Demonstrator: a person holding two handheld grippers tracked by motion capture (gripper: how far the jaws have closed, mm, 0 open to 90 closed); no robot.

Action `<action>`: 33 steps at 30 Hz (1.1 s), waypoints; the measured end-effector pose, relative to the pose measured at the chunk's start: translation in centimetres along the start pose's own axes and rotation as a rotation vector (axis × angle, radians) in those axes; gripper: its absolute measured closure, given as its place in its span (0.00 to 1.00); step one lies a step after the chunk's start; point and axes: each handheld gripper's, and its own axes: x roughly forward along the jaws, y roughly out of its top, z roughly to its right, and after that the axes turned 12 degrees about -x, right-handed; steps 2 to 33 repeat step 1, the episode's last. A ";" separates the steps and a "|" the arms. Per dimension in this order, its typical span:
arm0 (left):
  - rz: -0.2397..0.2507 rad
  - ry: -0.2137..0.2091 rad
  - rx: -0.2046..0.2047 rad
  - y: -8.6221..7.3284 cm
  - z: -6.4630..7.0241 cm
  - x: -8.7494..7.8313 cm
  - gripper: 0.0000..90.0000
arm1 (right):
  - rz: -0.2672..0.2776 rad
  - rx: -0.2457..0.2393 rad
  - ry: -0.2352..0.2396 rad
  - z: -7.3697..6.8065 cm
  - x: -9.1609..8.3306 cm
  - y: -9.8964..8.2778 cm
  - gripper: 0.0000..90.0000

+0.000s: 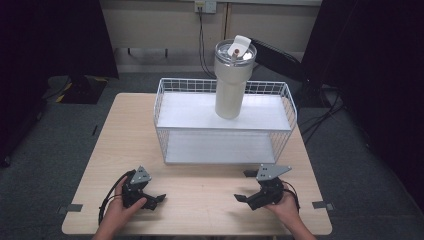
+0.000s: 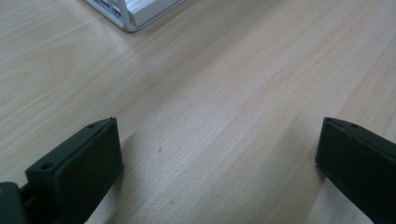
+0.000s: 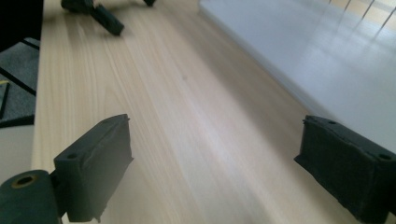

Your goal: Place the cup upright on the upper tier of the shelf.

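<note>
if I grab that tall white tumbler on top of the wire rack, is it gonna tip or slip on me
The tumbler is tall, wider at its lid than at its base, so it probably tips easily if nudged high. Its smooth tapered wall looks slippery; grip near the middle. It stands on the wire rack, on the raised upper shelf, so a topple could mean a fall.

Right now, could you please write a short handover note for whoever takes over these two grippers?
Left hand-held gripper: open, empty, low over the table's near edge.
Right hand-held gripper: open, empty, near edge too, jaws pointing towards the left one.
Tumbler: upright on the top shelf of the wire rack, lid on, untouched.
Lower shelf: bare.
Done: nothing visible yet.
Left: probably reach for the tumbler; neither gripper is near it.
</note>
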 end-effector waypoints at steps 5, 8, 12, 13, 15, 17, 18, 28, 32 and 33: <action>0.000 0.000 0.000 0.0 0.0 0.0 0.00 | -0.007 0.000 -0.005 -0.1 0.1 -0.3 0.10; 0.000 0.000 0.000 0.0 0.0 0.0 0.00 | -0.007 0.000 -0.005 -0.1 0.1 -0.3 0.10; 0.000 0.000 0.000 0.0 0.0 0.0 0.00 | -0.007 0.000 -0.005 -0.1 0.1 -0.3 0.10; 0.000 0.000 0.000 0.0 0.0 0.0 0.00 | -0.007 0.000 -0.005 -0.1 0.1 -0.3 0.10; 0.000 0.000 0.000 0.0 0.0 0.0 0.00 | -0.007 0.000 -0.005 -0.1 0.1 -0.3 0.10; 0.000 0.000 0.000 0.0 0.0 0.0 0.00 | -0.007 0.000 -0.005 -0.1 0.1 -0.3 0.10; 0.000 0.000 0.000 0.0 0.0 0.0 0.00 | -0.007 0.000 -0.005 -0.1 0.1 -0.3 0.10; 0.000 0.000 0.000 0.0 0.0 0.0 0.00 | -0.007 0.000 -0.005 -0.1 0.1 -0.3 0.10; 0.000 0.000 0.000 0.0 0.0 0.0 0.00 | -0.007 0.000 -0.005 -0.1 0.1 -0.3 0.10; 0.000 0.000 0.000 0.0 0.0 0.0 0.00 | -0.007 0.000 -0.005 -0.1 0.1 -0.3 0.10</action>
